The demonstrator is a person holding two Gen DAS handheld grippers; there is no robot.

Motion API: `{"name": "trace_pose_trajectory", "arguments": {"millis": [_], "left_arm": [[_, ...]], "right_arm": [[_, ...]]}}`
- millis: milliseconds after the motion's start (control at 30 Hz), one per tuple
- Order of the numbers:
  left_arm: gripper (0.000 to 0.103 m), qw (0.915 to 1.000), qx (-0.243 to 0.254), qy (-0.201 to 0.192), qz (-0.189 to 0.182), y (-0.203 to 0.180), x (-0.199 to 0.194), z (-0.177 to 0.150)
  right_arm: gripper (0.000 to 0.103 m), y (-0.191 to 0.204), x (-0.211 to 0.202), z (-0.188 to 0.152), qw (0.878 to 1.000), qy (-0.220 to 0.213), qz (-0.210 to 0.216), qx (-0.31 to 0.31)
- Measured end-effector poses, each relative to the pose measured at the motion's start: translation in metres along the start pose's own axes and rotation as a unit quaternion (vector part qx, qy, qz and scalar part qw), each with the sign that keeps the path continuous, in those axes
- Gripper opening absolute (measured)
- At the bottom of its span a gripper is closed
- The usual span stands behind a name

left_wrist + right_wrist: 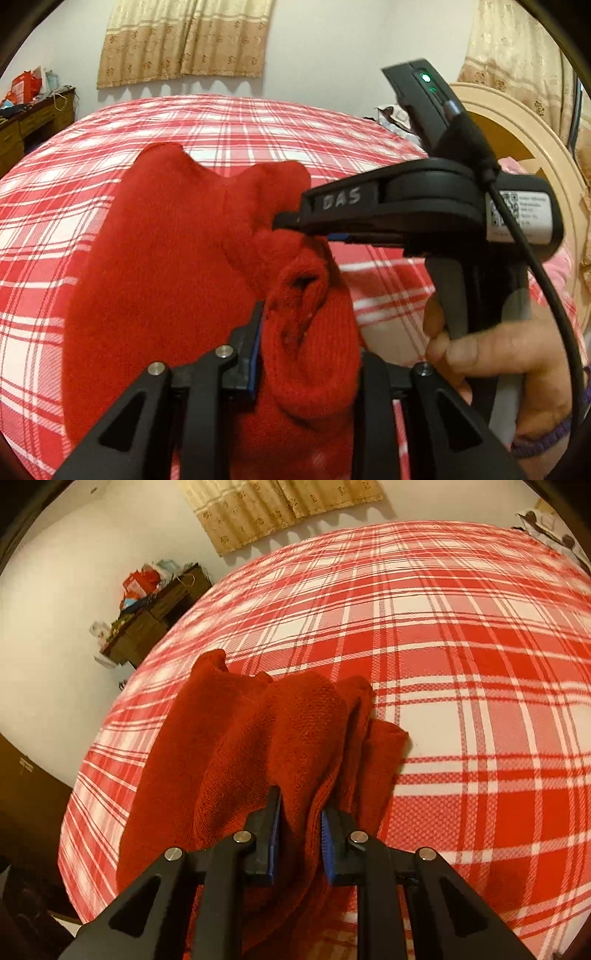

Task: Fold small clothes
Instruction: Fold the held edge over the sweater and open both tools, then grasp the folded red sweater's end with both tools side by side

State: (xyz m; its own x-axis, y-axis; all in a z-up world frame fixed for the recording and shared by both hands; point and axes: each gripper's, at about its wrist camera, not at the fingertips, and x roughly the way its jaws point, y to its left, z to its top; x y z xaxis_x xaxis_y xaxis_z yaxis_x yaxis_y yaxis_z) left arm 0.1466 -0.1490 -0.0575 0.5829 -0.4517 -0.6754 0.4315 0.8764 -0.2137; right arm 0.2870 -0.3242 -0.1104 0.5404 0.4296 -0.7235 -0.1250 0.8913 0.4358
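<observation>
A small red knit garment (159,258) hangs above the red-and-white plaid bed (258,122), held by both grippers. My left gripper (310,354) is shut on a bunched fold of it; the right finger is hidden behind the cloth. My right gripper (288,221) comes in from the right in the left wrist view and pinches the garment's upper edge. In the right wrist view the right gripper (301,834) is shut on a thick fold of the garment (240,746), which drapes away over the bed (461,664).
A dark wooden dresser (147,627) with clutter stands by the wall left of the bed. A round beige headboard (517,122) is at the right. Curtains (184,40) hang on the far wall. The person's hand (491,362) grips the right handle.
</observation>
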Motion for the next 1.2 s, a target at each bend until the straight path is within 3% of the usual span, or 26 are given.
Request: {"name": "trace_pose_trajectory", "arguments": {"millis": [67, 133, 200, 267, 400, 500, 533, 600, 767, 900, 1000, 1100, 1200], "left_arm": [[0.037, 0.9999, 0.003, 0.010, -0.010, 0.010, -0.010, -0.006], [0.054, 0.9992, -0.009, 0.021, -0.032, 0.024, -0.026, -0.014], [0.056, 0.9988, -0.014, 0.017, -0.042, 0.037, -0.044, -0.021], [0.056, 0.9994, -0.008, 0.010, -0.032, 0.047, -0.062, -0.028], [0.066, 0.9998, -0.012, -0.010, 0.010, 0.069, -0.083, -0.029], [0.066, 0.9982, -0.053, -0.013, 0.024, 0.092, -0.084, -0.019], [0.066, 0.9975, -0.067, -0.007, 0.020, 0.099, -0.081, -0.016], [0.066, 0.9969, -0.077, 0.003, 0.019, 0.106, -0.074, -0.011], [0.066, 0.9971, -0.061, 0.018, 0.042, 0.109, -0.058, -0.016], [0.066, 0.9962, -0.069, 0.040, 0.035, 0.118, -0.052, -0.027], [0.068, 0.9950, -0.087, 0.044, 0.024, 0.124, -0.053, -0.028], [0.068, 0.9948, -0.084, 0.042, 0.038, 0.125, -0.058, -0.023], [0.069, 0.9966, -0.060, 0.028, 0.049, 0.120, -0.067, -0.010]], "right_arm": [[0.023, 0.002, -0.014, -0.007, 1.000, -0.010, -0.011, 0.010], [0.025, 0.006, -0.031, -0.013, 0.999, -0.031, -0.043, 0.012], [0.025, 0.017, -0.054, -0.025, 0.997, -0.058, -0.056, 0.003], [0.026, 0.035, -0.071, -0.038, 0.997, -0.073, -0.038, -0.009], [0.046, 0.075, -0.085, -0.057, 0.992, -0.099, -0.039, -0.064], [0.046, 0.104, -0.072, -0.066, 0.988, -0.087, -0.038, -0.118], [0.043, 0.108, -0.066, -0.068, 0.989, -0.077, -0.037, -0.122], [0.012, 0.108, -0.052, -0.074, 0.990, -0.053, -0.037, -0.123], [0.009, 0.074, -0.032, -0.095, 0.992, -0.026, -0.075, -0.094], [0.000, 0.031, -0.036, -0.109, 0.999, -0.029, -0.012, -0.015], [0.000, 0.032, -0.034, -0.110, 1.000, -0.026, -0.005, -0.013], [0.001, 0.038, -0.038, -0.103, 1.000, -0.017, -0.003, -0.007], [0.003, 0.040, -0.064, -0.094, 0.998, -0.059, 0.025, 0.012]]}}
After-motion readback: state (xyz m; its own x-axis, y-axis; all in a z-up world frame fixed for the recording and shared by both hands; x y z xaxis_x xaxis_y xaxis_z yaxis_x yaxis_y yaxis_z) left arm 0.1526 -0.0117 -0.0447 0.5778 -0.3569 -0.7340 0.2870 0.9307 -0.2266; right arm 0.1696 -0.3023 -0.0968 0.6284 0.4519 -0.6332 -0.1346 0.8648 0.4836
